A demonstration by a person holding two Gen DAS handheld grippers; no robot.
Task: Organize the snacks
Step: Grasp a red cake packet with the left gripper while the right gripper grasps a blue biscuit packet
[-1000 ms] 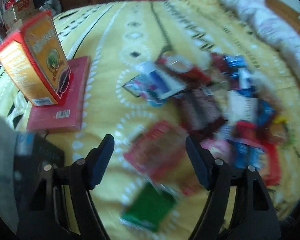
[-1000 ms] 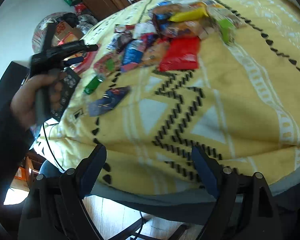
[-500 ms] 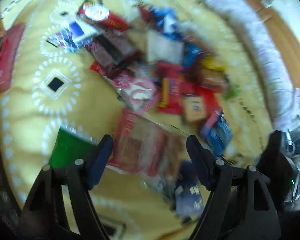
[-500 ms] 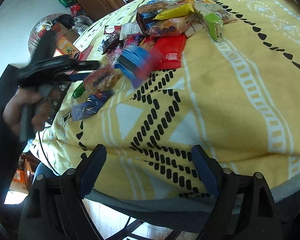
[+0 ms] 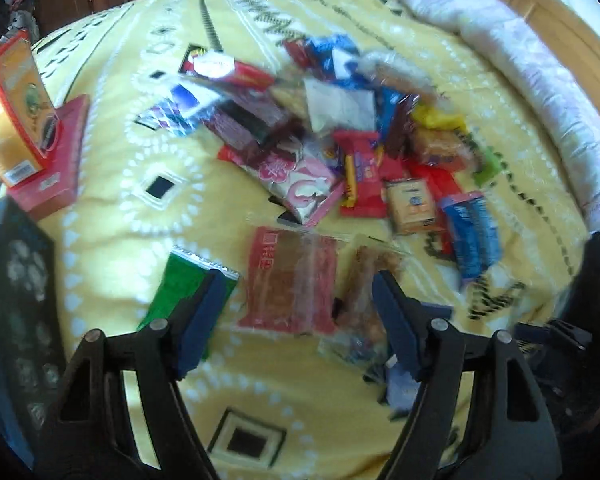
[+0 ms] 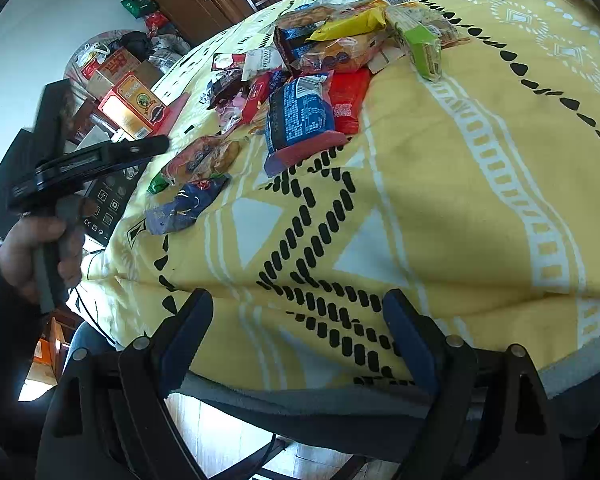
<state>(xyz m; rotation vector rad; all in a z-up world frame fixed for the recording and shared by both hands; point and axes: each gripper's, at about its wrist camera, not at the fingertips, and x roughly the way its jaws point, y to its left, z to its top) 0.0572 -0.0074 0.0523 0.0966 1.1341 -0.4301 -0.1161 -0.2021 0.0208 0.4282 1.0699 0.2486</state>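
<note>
- Barely started, by my read: snack pile (image 5: 364, 132) lies heaped mid-bed on the yellow bedspread (image 6: 440, 208), unsorted.
- A few packets sit apart at the near edge: green packet (image 5: 180, 292), red-labelled clear pack (image 5: 292, 276), brownish clear pack (image 5: 364, 280), blue-purple wrapper (image 6: 184, 208). Not obviously grouped.
- My left gripper (image 5: 296, 308) hangs above the red-labelled pack, jaws wide, nothing between the pads.
- My right gripper (image 6: 300, 336) sits at the bed's edge, well away from the snacks, jaws wide, empty.
- Orange carton (image 5: 14, 104) stands on a red box (image 5: 56, 164) beside the pile; no bin visible.
- Left: essentially everything.
</note>
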